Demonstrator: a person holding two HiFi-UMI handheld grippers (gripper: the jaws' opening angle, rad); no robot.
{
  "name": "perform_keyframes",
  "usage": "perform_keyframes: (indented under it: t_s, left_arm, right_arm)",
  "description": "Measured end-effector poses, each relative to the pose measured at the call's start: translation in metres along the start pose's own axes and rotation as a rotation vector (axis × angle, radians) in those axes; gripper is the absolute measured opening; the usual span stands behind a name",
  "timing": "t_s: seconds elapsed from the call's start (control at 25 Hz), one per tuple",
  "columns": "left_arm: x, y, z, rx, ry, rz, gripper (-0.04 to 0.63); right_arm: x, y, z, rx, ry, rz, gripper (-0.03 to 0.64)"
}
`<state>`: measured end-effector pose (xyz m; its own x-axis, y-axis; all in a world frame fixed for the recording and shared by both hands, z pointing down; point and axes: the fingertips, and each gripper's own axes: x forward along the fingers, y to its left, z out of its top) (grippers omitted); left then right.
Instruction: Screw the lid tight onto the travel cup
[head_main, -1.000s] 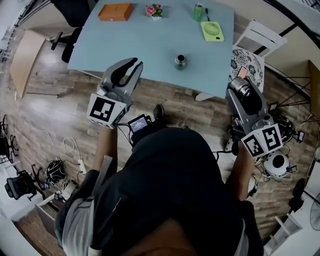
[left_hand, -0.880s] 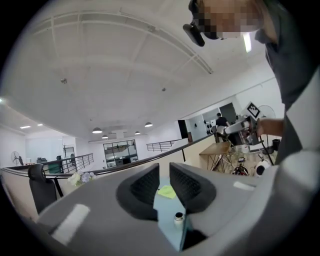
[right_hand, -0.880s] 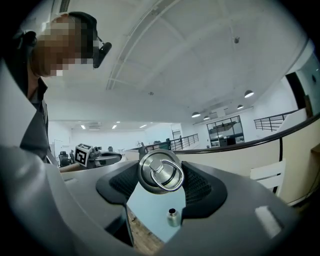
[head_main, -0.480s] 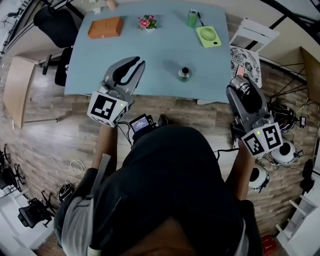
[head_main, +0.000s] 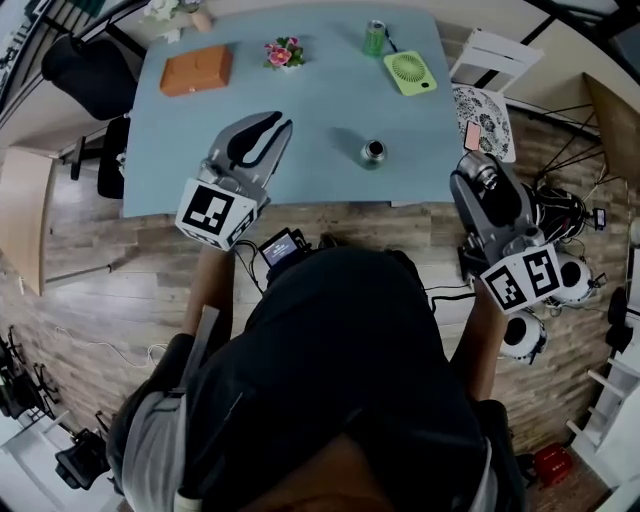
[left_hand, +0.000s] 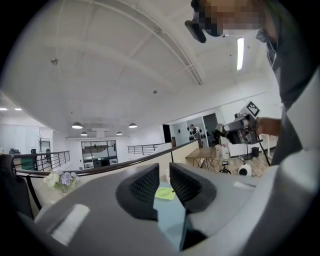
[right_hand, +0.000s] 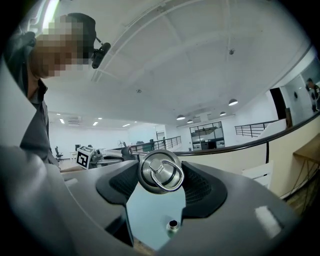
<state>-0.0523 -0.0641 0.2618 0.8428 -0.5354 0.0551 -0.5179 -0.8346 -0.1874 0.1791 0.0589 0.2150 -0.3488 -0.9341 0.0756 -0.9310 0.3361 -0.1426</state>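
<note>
Holding lid (right_hand: 161, 171) in right tool (head_main: 480, 175), nothing in closed left tool (head_main: 272, 128). Open left, brace travel cup (head_main: 373, 152) on tabletop (head_main: 300, 105), seat lid square, twist.

The lid (right_hand: 161, 171) between the right fingers (right_hand: 202, 187) shows only its ringed top; its underside is hidden. Beyond them the cup (right_hand: 173, 225) is too small for detail. The left fingers (left_hand: 187, 185) cover most of a green thing (left_hand: 165, 193) behind them.

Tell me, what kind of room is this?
Probably a big open office or lab: a long table, an office chair, round ceiling lamps and railings behind.
</note>
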Motion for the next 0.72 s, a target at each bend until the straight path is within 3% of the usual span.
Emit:
perform_keyframes:
  t_s: [0.32,0.72]
  left_arm:
    - [0.008,0.016,-0.019,-0.08,-0.002,-0.008,0.124]
    - [0.013,0.026,-0.055,-0.153,0.043,0.027,0.124]
  right_arm:
    - [0.021,0.0,-0.004,-0.004,0.049,0.0,0.259]
    - [0.075,-0.008,-0.02,-0.011,0.123,0.114,0.259]
